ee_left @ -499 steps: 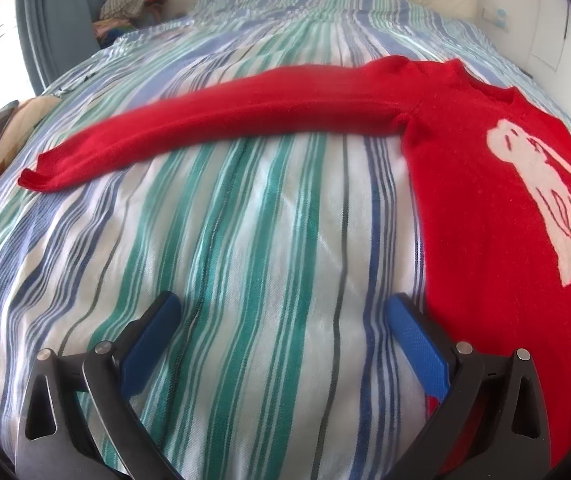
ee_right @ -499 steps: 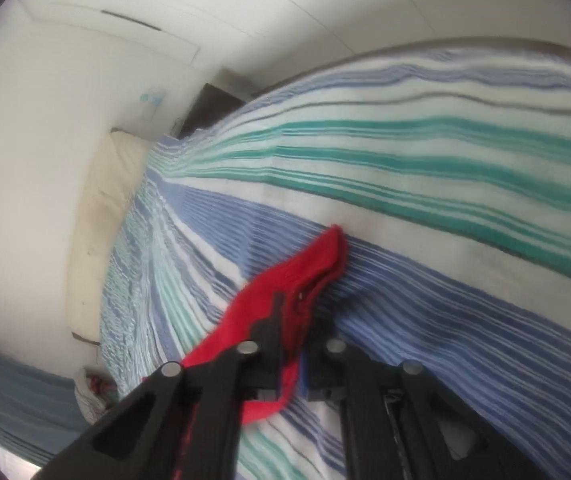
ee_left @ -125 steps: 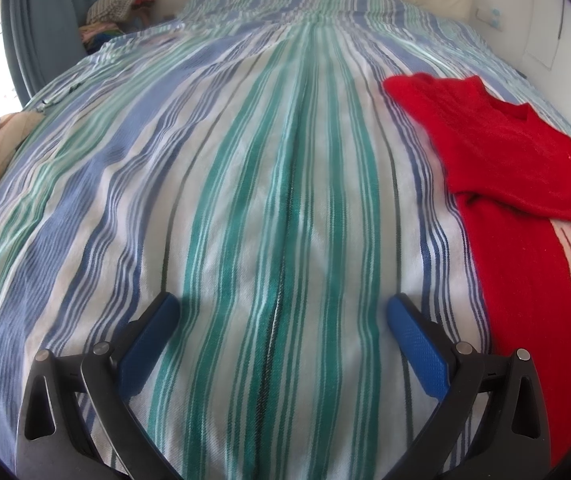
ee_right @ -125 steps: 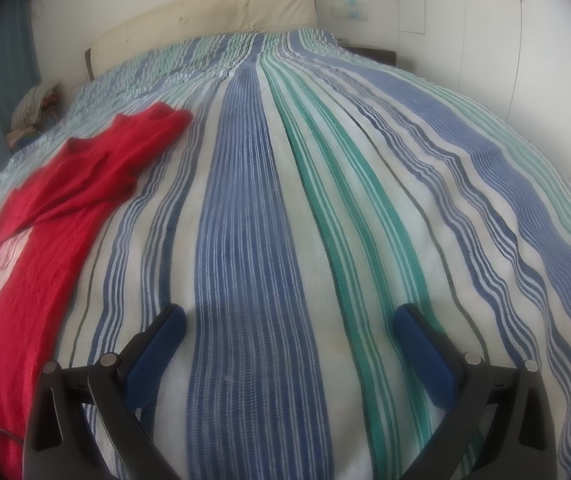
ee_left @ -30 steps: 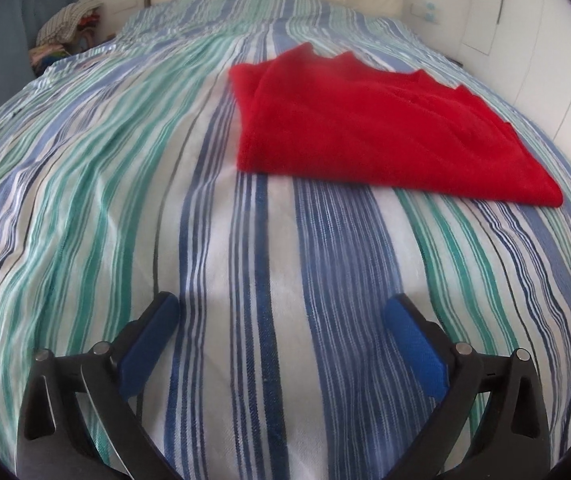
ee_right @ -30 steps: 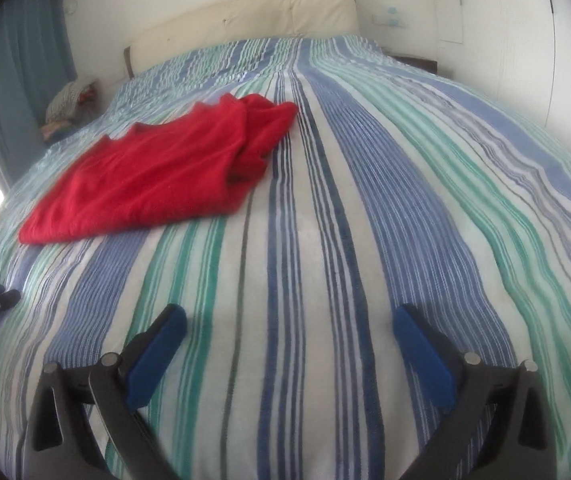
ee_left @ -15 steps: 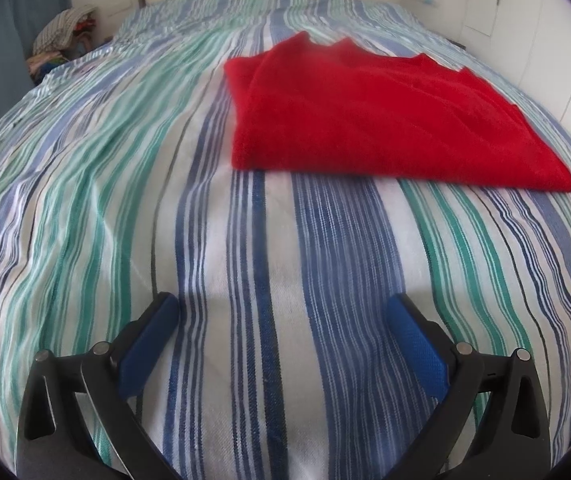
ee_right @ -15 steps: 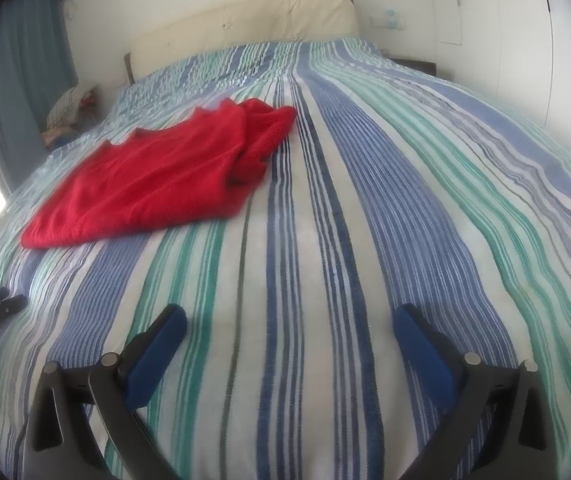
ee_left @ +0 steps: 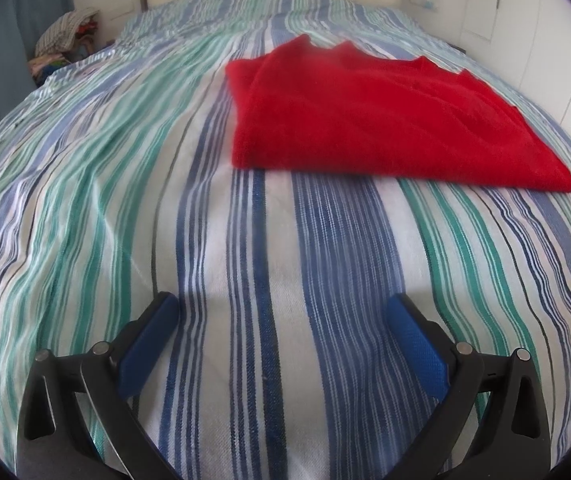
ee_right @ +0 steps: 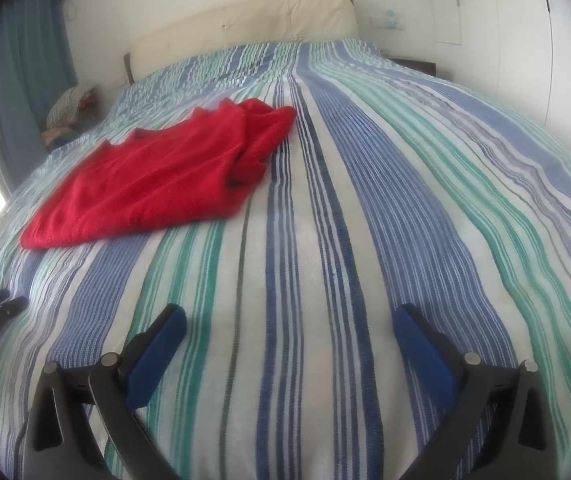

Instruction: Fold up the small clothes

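Red sweater (ee_left: 381, 120) lies folded flat on striped bedspread (ee_left: 245, 260), at 12–1 o'clock from left gripper (ee_left: 281, 340), 10–11 o'clock from right gripper (ee_right: 289, 344). Both sets of jaws spread wide, holding nothing, well apart from it. Clothes pile (ee_left: 65, 44) at 10 o'clock by curtain (ee_right: 17, 72).
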Demonstrator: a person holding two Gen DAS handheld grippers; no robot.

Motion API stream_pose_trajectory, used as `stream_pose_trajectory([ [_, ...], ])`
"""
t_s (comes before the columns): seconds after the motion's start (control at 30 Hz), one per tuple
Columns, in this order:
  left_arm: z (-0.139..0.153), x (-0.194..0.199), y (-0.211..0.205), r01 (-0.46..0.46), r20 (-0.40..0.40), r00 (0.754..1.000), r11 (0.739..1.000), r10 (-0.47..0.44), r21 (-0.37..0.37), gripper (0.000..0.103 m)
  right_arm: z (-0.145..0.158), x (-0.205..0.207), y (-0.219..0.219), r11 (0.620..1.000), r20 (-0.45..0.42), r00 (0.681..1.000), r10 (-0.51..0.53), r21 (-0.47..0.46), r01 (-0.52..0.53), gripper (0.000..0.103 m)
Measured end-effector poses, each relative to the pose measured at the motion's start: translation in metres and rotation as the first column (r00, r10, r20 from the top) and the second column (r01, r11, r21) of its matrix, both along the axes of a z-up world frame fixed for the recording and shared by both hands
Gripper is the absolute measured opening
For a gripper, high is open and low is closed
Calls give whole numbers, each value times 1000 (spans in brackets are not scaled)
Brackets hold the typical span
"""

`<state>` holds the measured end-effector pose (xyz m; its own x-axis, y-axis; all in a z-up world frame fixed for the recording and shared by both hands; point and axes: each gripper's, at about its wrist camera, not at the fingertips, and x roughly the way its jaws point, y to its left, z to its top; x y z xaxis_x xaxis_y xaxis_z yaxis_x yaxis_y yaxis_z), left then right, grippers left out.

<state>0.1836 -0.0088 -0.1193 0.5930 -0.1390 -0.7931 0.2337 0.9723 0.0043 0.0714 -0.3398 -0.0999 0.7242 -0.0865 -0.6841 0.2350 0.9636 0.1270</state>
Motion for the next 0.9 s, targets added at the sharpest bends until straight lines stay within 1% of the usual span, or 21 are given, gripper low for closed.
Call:
stream_pose_trajectory([
  [0.23, 0, 0, -1, 0, 0, 1000, 1000, 0, 0, 103, 0, 3, 3, 1000, -13, 1000, -7, -23, 7, 102],
  [0.6, 0, 0, 0, 0, 0, 1000, 1000, 0, 0, 103, -1, 4, 4, 1000, -16, 1000, -9, -28, 9, 102],
  [0.9, 0, 0, 0, 0, 1, 1000, 1000, 0, 0, 103, -4, 8, 8, 997, -39, 999, -22, -68, 19, 102],
])
